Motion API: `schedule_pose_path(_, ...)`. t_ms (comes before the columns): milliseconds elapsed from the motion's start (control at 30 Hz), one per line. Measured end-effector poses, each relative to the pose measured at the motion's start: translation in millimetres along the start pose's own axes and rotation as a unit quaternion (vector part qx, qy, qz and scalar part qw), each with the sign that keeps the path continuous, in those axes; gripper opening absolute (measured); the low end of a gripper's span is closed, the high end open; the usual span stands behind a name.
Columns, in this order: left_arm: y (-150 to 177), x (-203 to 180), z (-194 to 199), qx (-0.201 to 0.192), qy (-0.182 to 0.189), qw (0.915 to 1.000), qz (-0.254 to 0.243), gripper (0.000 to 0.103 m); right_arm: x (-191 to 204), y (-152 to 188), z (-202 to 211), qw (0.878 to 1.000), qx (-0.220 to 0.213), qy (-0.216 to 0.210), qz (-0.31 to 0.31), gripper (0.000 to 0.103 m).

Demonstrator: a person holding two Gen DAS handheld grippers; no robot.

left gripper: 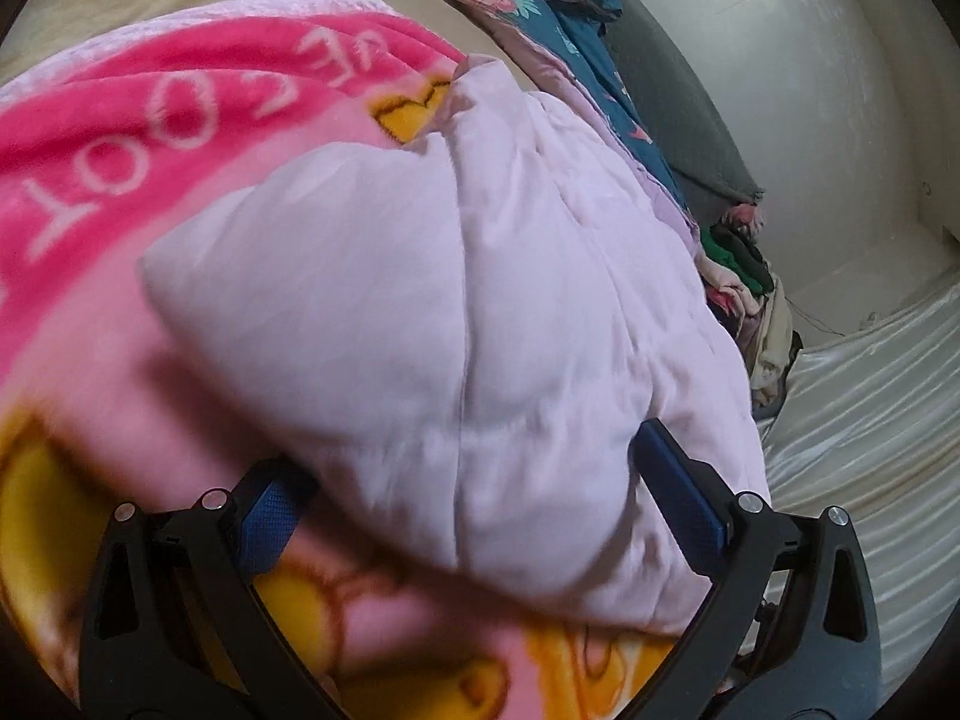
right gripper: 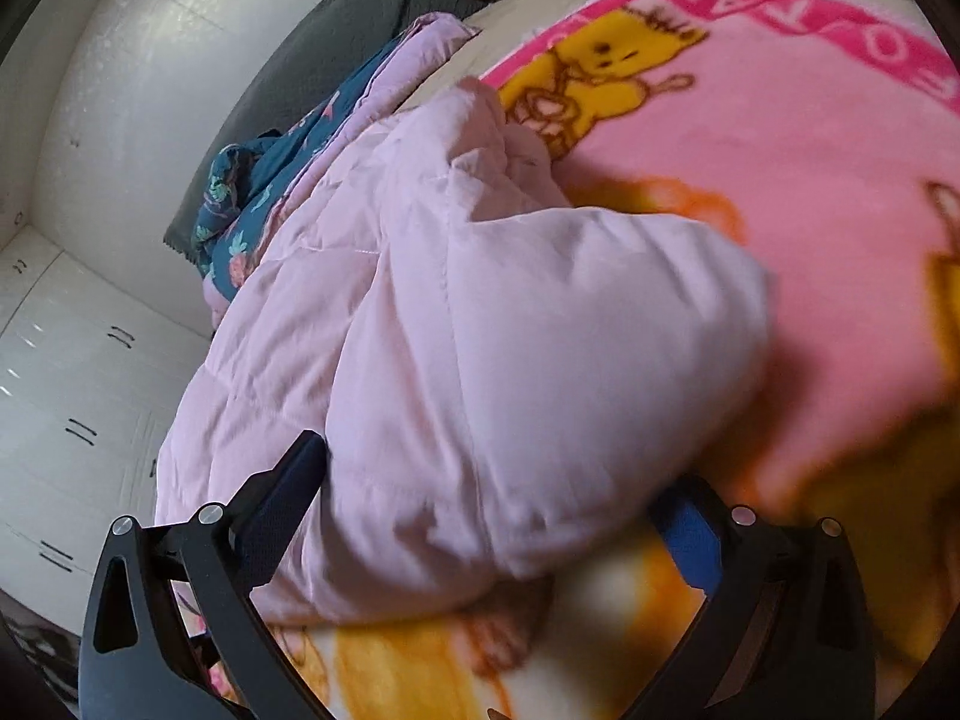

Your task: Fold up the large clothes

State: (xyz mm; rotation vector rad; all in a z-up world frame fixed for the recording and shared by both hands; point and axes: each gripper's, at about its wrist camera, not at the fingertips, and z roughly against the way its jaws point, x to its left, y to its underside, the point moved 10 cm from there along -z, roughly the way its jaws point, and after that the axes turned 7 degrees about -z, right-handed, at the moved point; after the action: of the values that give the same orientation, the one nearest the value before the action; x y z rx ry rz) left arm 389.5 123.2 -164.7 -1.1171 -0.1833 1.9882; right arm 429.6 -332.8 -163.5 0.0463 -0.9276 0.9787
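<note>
Both grippers, left (left gripper: 480,504) and right (right gripper: 492,510), sit with fingers spread wide around the puffy lilac quilt (left gripper: 456,312). I'd squeeze a thick bunch before lifting, so it doesn't slide over the pink blanket (right gripper: 810,192).

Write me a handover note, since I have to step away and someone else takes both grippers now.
Left gripper: open, jaws spread either side of the pale lilac quilted comforter.
Right gripper: open, likewise straddling a puffy fold of that comforter.
The comforter lies bunched on the pink fleece blanket with yellow cartoon bears; its teal floral side shows at the far edge.
Done: no tidy fold visible yet.
Left: grip the edge, fold the comforter flat.
</note>
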Motion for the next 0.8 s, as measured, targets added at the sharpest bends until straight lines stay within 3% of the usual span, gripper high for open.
schedule_pose_path(200, -6, -1, -17, -0.006, -0.009, 0.9999, -0.009, 0.095, 7, -9, -11, 1.000, -0.007, -0.002, 0.009, 0.099)
schedule_pose_path(267, -7, -3, -21, -0.007, -0.014, 0.9997, -0.021, 0.094, 11, -9, -12, 1.000, -0.015, -0.004, 0.022, 0.093)
schedule_pose_path(333, -7, -5, -20, -0.008, -0.014, 0.9994, -0.032, 0.089, 14, -10, -13, 1.000, -0.015, -0.012, 0.025, 0.084)
schedule_pose_path(600, -15, -25, -8, -0.012, -0.018, 0.9953, -0.094, 0.047, 34, -4, 0, 0.996, -0.024, -0.005, 0.080, 0.054)
schedule_pose_path(800, -21, -42, 6, -0.036, -0.041, 0.9870, -0.151, 0.038, 57, -3, 10, 0.989, -0.044, 0.023, 0.143, 0.043)
